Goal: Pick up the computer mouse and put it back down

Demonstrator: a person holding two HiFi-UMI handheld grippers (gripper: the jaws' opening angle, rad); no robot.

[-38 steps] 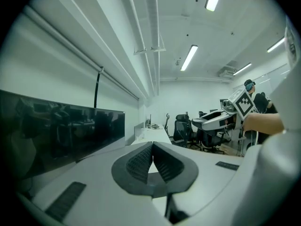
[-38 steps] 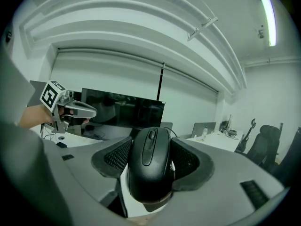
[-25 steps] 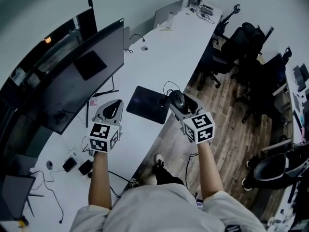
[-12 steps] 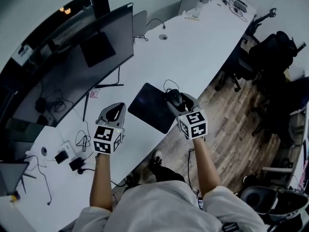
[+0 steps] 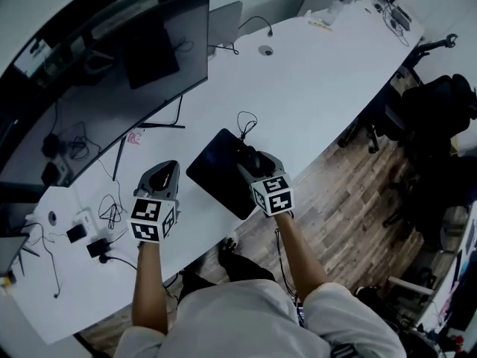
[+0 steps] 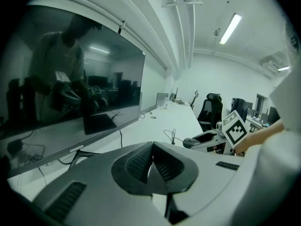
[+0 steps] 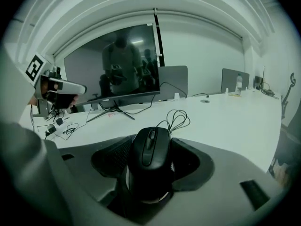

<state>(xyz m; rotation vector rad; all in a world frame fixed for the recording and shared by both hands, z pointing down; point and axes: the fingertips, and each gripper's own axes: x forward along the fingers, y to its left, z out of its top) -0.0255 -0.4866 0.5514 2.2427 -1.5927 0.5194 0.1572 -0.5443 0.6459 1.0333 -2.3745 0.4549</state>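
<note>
A black wired computer mouse (image 7: 150, 157) sits between the jaws of my right gripper (image 7: 151, 147), whose pads press on its two sides. In the head view the mouse (image 5: 251, 159) hangs just above the near right part of the dark mouse pad (image 5: 216, 171), with the right gripper (image 5: 255, 167) behind it. Its cable (image 5: 244, 121) lies coiled on the white desk beyond the pad. My left gripper (image 5: 167, 171) hovers over the desk left of the pad, its jaws (image 6: 152, 149) pressed together with nothing in them.
A large curved monitor (image 5: 127, 58) stands at the back left on a thin stand. Cables and adapters (image 5: 82, 230) lie at the near left. A laptop (image 5: 223, 22) sits further back. The desk edge (image 5: 320, 151) curves past the right gripper; office chairs (image 5: 440, 110) stand on the wooden floor.
Both grippers have sunk toward the desk. The right one has carried the mouse from beyond the desk edge to over the mouse pad. Its grip has not changed.
</note>
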